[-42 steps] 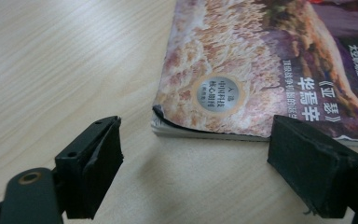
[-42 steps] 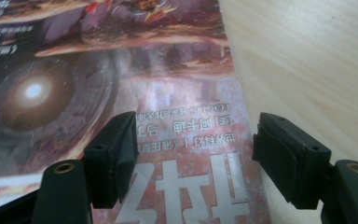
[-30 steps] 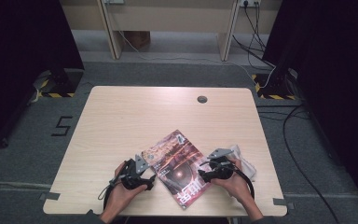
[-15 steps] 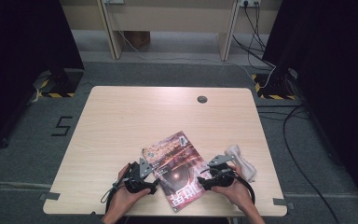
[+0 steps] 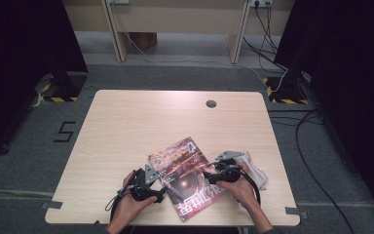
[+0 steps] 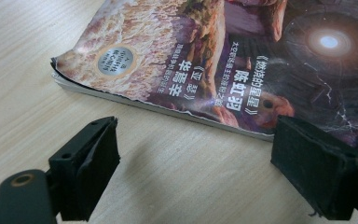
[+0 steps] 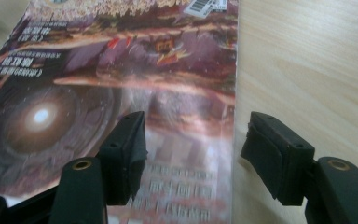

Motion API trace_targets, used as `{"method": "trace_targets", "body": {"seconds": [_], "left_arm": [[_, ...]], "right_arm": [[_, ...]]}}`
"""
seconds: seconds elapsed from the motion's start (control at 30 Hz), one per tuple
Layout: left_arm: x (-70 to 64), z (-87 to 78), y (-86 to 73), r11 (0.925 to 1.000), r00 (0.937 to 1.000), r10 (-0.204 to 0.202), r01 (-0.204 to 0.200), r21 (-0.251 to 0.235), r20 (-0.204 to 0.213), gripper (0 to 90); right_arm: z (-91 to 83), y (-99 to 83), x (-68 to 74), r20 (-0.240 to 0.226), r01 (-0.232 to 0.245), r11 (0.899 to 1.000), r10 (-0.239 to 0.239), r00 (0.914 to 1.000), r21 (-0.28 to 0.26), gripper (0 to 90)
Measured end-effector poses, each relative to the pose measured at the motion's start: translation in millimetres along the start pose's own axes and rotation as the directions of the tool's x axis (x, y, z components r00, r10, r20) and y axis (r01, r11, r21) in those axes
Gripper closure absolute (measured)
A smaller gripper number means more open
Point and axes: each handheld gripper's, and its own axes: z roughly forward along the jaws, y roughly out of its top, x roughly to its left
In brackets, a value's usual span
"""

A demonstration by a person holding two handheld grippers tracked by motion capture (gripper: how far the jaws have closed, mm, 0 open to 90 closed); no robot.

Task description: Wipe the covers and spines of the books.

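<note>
Magazine: glossy, dark-covered magazine (image 5: 189,178) with a glowing round picture and white lettering, lay flat on the near half of the pale wooden surface (image 5: 141,122), turned at a slant, between the two hands.
Magazine edge, left gripper view: worn, slightly curled corner (image 6: 58,70) raised a little off the wood; silver round sticker (image 6: 115,59) near that corner.
Magazine edge, right gripper view: long straight edge ran up between the jaws, barcode (image 7: 207,6) at the far end.
Left hand-held gripper: black, (image 5: 148,187) in the high view, at the magazine's left edge; jaws spread wide (image 6: 193,163), nothing between them but bare wood, right jaw just beside the magazine's edge, contact not discernible.
Right hand-held gripper: black, (image 5: 220,171) in the high view, at the magazine's right edge; jaws apart (image 7: 193,149), left jaw over the cover, right jaw over bare wood, the edge between them, not clamped.
Cloth: crumpled white cloth (image 5: 254,168) on the surface just right of the right hand (image 5: 238,187).
Surface detail: round dark cable hole (image 5: 211,104) near the far edge, well apart from the magazine.
</note>
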Motion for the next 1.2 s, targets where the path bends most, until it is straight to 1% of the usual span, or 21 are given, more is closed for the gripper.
{"method": "trace_targets", "body": {"seconds": [0.03, 0.13, 0.23, 0.27, 0.3, 0.4, 0.47, 0.5, 0.53, 0.57, 0.73, 0.77, 0.9, 0.93, 0.97, 1.0, 1.03, 1.07, 1.1, 1.13, 1.2], "left_arm": [[0.0, 0.0, 0.0, 1.0000, 1.0000, 0.000, 0.000, 0.000, 0.000, 13.9], [0.5, 0.5, -0.4, 1.0000, 1.0000, -0.009, 0.009, -0.003, 0.003, 13.5], [0.2, 0.3, -0.2, 1.0000, 1.0000, -0.004, 0.004, -0.001, 0.000, 13.5], [0.3, 0.4, 0.0, 1.0000, 1.0000, -0.003, 0.003, -0.001, 0.001, 13.4], [0.5, 0.4, 0.0, 1.0000, 1.0000, -0.004, 0.004, 0.000, 0.003, 13.4], [0.4, 0.8, 0.3, 0.9999, 0.9999, -0.012, 0.012, 0.003, 0.000, 13.2], [0.7, 1.2, 0.6, 0.9999, 0.9999, -0.010, 0.010, 0.005, -0.004, 12.2], [1.4, 2.5, 0.6, 0.9993, 0.9993, -0.036, 0.036, 0.009, -0.009, 9.0], [1.4, 2.5, 0.6, 0.9993, 0.9993, -0.036, 0.036, 0.009, -0.009, 7.7], [2.1, 3.7, 0.5, 0.9985, 0.9985, -0.054, 0.054, 0.012, -0.013, 6.3], [2.4, 4.9, 1.3, 0.9978, 0.9977, -0.061, 0.062, 0.023, -0.029, 1.9], [2.0, 4.8, 1.4, 0.9978, 0.9976, -0.062, 0.063, 0.022, -0.032, 1.7], [1.1, 4.5, 1.3, 0.9982, 0.9977, -0.055, 0.056, 0.020, -0.039, 1.7], [0.4, 4.1, 1.2, 0.9984, 0.9979, -0.052, 0.053, 0.019, -0.039, 1.9], [0.4, 4.1, 1.2, 0.9984, 0.9979, -0.052, 0.053, 0.019, -0.039, 2.2], [0.4, 4.4, 2.8, 0.9983, 0.9982, -0.049, 0.050, 0.029, -0.034, 2.3], [0.1, 4.6, 3.2, 0.9984, 0.9982, -0.048, 0.049, 0.028, -0.035, 2.5], [0.1, 4.6, 3.2, 0.9984, 0.9982, -0.048, 0.049, 0.028, -0.035, 2.6], [-1.1, 4.6, 2.9, 0.9985, 0.9980, -0.049, 0.050, 0.023, -0.039, 3.1], [-2.3, 3.8, 2.8, 0.9990, 0.9981, -0.039, 0.040, 0.020, -0.047, 3.1], [-4.2, 3.0, 3.3, 0.9997, 0.9985, -0.020, 0.021, 0.015, -0.051, 5.4]], "right_arm": [[0.0, 0.0, 0.0, 0.000, 0.000, 1.000, 0.000, 1.0000, 0.000, 38.5], [11.9, 8.2, -0.6, -0.019, -0.005, 1.000, 0.005, 0.9998, 0.005, 38.8], [16.5, 12.8, -0.1, -0.029, -0.018, 1.000, 0.018, 0.9994, 0.004, 36.9], [19.8, 16.0, -0.2, -0.032, -0.039, 0.999, 0.039, 0.9987, -0.001, 35.0], [19.8, 16.0, -0.2, -0.032, -0.039, 0.999, 0.039, 0.9987, -0.001, 35.0], [21.1, 17.5, -2.1, -0.050, -0.087, 0.996, 0.086, 0.9950, -0.011, 34.3], [20.8, 17.3, -2.4, -0.055, -0.102, 0.995, 0.101, 0.9933, -0.012, 34.6], [20.5, 17.6, -3.4, -0.055, -0.131, 0.991, 0.130, 0.9899, -0.018, 37.0], [20.3, 18.4, -4.3, -0.057, -0.155, 0.988, 0.154, 0.9865, -0.016, 37.0], [20.2, 19.4, -4.9, -0.061, -0.177, 0.984, 0.176, 0.9825, -0.011, 37.1], [17.5, 23.1, -6.5, -0.074, -0.187, 0.982, 0.185, 0.9800, -0.022, 37.5], [13.2, 25.8, -7.2, -0.096, -0.206, 0.977, 0.201, 0.9748, -0.049, 38.6], [8.2, 28.8, -8.1, -0.122, -0.204, 0.977, 0.195, 0.9733, -0.067, 41.1], [7.2, 28.1, -8.4, -0.176, -0.230, 0.971, 0.216, 0.9604, -0.065, 48.5], [7.2, 28.1, -8.4, -0.176, -0.230, 0.971, 0.216, 0.9604, -0.065, 48.5], [5.4, 29.6, -3.7, -0.258, -0.241, 0.968, 0.218, 0.9413, -0.064, 54.2], [3.6, 32.3, -0.9, -0.228, -0.201, 0.978, 0.183, 0.9564, -0.057, 54.3], [3.6, 32.3, -0.9, -0.228, -0.201, 0.978, 0.183, 0.9564, -0.057, 54.3], [0.1, 37.2, 2.8, -0.191, -0.137, 0.990, 0.127, 0.9734, -0.038, 57.3], [0.1, 37.2, 2.8, -0.191, -0.137, 0.990, 0.127, 0.9734, -0.038, 57.3], [-0.6, 37.3, 2.4, -0.179, -0.119, 0.992, 0.111, 0.9776, -0.038, 60.2]]}}
